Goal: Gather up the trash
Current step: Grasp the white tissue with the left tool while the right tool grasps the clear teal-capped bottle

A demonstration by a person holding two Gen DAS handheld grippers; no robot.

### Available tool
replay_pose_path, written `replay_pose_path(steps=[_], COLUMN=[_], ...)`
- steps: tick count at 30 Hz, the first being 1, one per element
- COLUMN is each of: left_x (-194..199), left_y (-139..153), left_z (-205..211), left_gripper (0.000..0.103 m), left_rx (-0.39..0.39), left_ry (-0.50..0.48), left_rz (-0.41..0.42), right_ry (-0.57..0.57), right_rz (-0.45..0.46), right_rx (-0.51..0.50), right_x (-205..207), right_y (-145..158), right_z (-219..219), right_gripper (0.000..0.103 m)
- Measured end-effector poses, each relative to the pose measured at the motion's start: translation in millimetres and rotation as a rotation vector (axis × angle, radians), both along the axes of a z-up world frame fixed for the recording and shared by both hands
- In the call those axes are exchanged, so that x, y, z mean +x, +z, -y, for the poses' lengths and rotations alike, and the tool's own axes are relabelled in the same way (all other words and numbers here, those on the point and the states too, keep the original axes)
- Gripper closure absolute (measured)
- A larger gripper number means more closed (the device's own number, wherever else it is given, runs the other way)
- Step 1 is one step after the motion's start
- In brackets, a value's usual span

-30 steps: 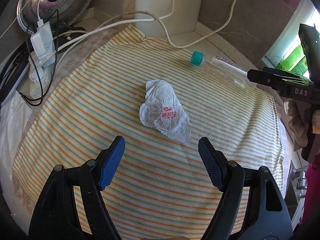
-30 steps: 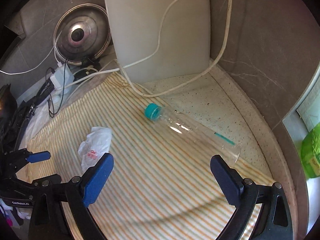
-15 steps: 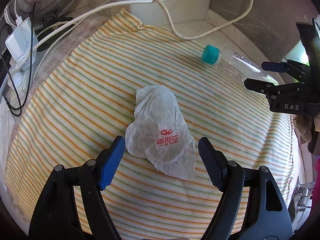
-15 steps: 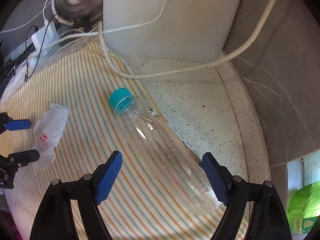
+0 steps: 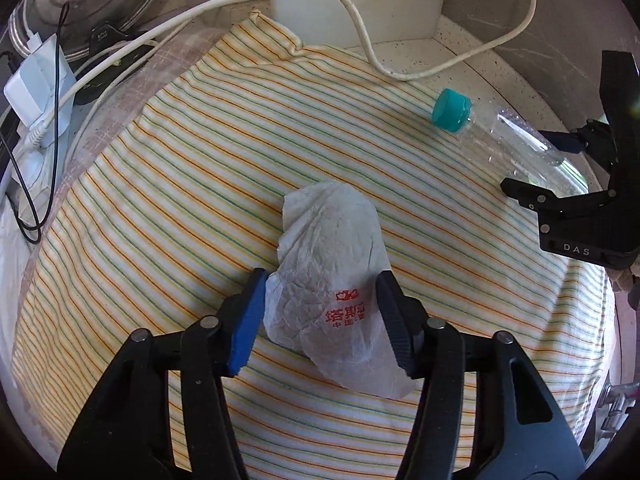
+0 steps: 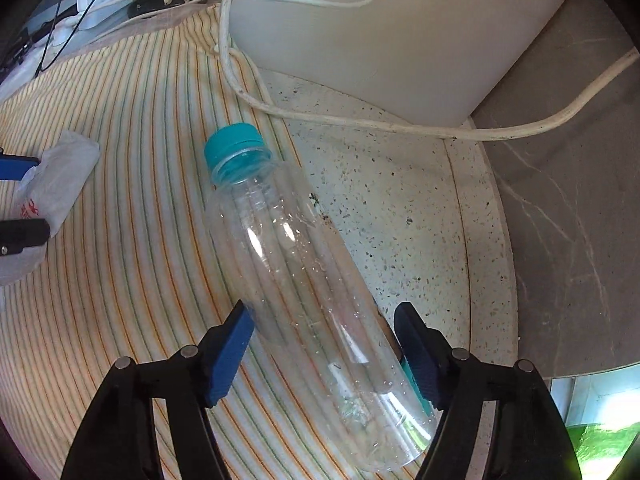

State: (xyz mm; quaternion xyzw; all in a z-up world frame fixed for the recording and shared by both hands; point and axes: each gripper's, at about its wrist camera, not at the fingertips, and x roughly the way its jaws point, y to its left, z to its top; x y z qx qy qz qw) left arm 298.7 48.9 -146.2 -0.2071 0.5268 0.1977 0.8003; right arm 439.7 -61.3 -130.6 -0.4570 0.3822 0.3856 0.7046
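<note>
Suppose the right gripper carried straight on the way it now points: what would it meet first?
Most likely the clear bottle, already lying between the closing jaws of the right gripper; the striped cloth lies just beneath, though depth is uncertain.

You are seeing the wrapper lying mid-cloth, the bottle lying at the cloth's right edge, overhanging the worktop, cables trailing behind.
</note>
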Motion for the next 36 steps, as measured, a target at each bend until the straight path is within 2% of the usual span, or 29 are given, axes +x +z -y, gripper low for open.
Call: replay_pose_path(steps=[2, 5, 7, 11, 16, 24, 28, 36], left_x=[-2, -7, -11, -22, -37, -70, -82, -118], left_y=[1, 3, 4, 6, 17, 39, 49, 65], left_z=[-5, -12, -16, -19, -18, -13, -10, -6], left_gripper=[0.063, 0.086, 0.093, 0.097, 0.098, 0.098, 0.098, 0.098], left_rx=[-0.004, -0.011, -0.034, -0.063, -0.061, -0.062, -0.055, -0.048], left_ry=[0.011, 0.017, 0.028, 0.050, 0.051, 0.049, 0.037, 0.001], left_rz=[0.004, 0.011, 0.023, 0.041, 0.063, 0.107, 0.129, 0.166], right_ry=[0.001, 0.005, 0.008, -0.011, -0.046, -0.126, -0.194, -0.293], right_rz=[-0.002, 0.004, 0.018, 0.046, 0.003, -0.126, -0.213, -0.308], right_rx=[0.010, 0.022, 0.032, 0.079, 0.163, 0.260, 0.342, 0.426], right_x=[1, 0, -3, -8, -15, -31, -43, -95], right_y=[2, 5, 9, 27, 54, 69, 75, 85], right_z=[-1, -1, -2, -1, 7, 18, 28, 45], right_gripper=[0.032, 0.039, 0.041, 0.045, 0.045, 0.046, 0.046, 0.046])
